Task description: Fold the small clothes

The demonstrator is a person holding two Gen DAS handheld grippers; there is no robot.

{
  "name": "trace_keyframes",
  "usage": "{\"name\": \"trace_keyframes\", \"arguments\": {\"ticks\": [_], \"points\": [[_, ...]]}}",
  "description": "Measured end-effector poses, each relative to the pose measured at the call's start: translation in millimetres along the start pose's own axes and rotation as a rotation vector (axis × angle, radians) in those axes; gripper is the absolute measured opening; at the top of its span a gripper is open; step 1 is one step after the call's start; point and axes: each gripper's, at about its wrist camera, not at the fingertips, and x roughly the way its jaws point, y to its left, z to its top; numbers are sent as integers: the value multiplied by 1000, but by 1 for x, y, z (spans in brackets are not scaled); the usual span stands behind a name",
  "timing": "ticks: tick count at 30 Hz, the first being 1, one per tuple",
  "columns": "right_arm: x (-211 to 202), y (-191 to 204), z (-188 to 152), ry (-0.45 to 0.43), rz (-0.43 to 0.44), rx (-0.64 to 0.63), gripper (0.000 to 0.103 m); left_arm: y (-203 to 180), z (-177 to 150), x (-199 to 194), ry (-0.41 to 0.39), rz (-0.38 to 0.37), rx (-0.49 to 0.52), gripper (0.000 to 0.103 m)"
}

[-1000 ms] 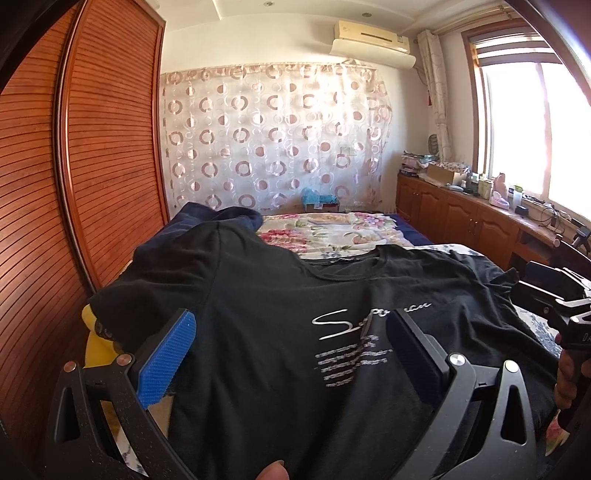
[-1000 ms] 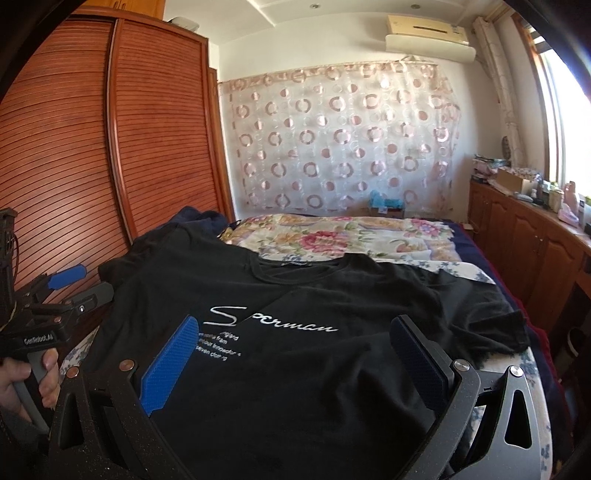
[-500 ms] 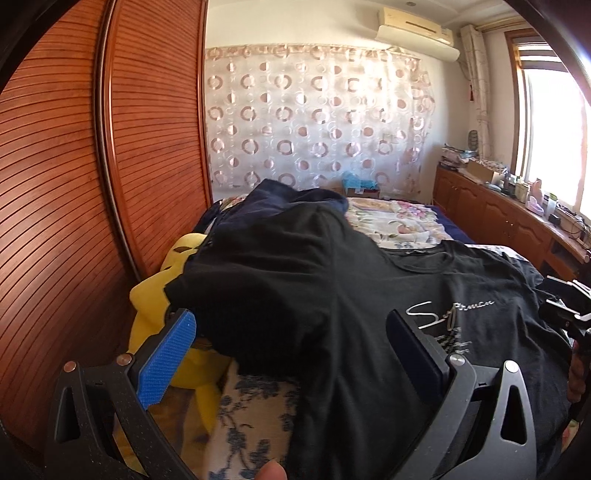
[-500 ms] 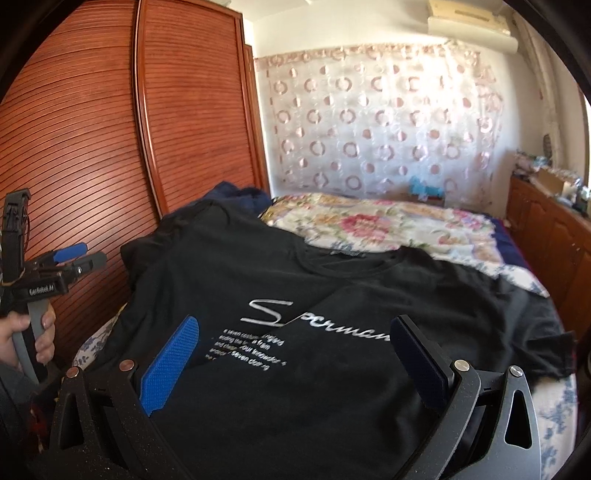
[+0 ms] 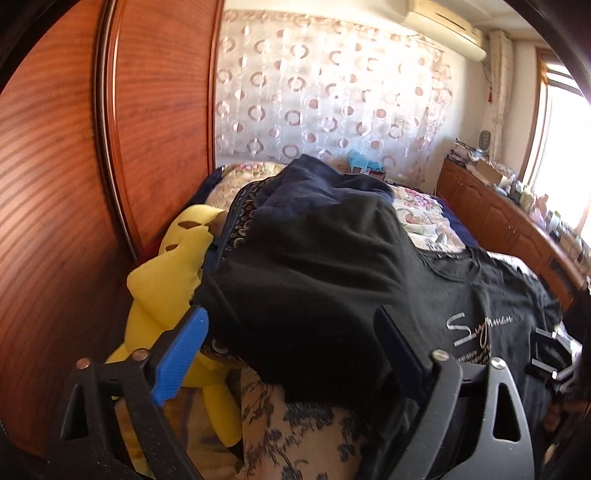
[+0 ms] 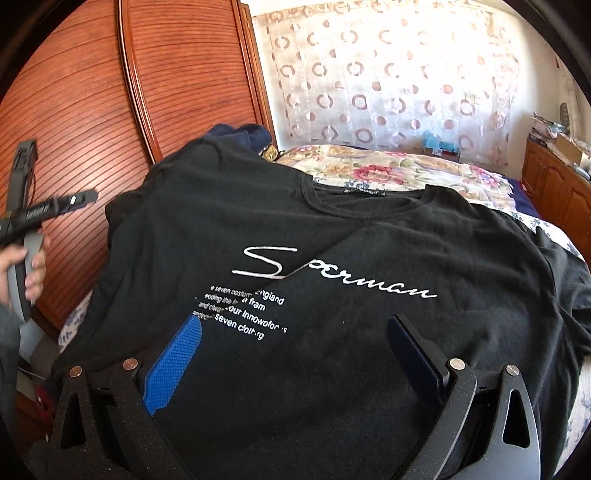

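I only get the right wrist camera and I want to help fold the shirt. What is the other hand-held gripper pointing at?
Observer: The left hand-held gripper points at a sleeve of the black T-shirt. Its jaws are closing with the sleeve between them, and the pads are not pressing it.
Operator: Is anything next to that sleeve?
Observer: Yes, a yellow plush toy lies beside it, against the wooden wardrobe.
Operator: Anything up on the wall?
Observer: An air conditioner hangs above the curtain.
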Motion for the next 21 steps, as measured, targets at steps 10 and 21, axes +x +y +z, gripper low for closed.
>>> {"name": "trace_keyframes", "arguments": {"ticks": [10, 21], "points": [[-1, 21, -3, -1, -35, -27, 100, 18, 1, 36, 102, -31, 3, 61], [15, 45, 0, 1, -40, -25, 100, 10, 3, 34, 107, -18, 88, 10]]}}
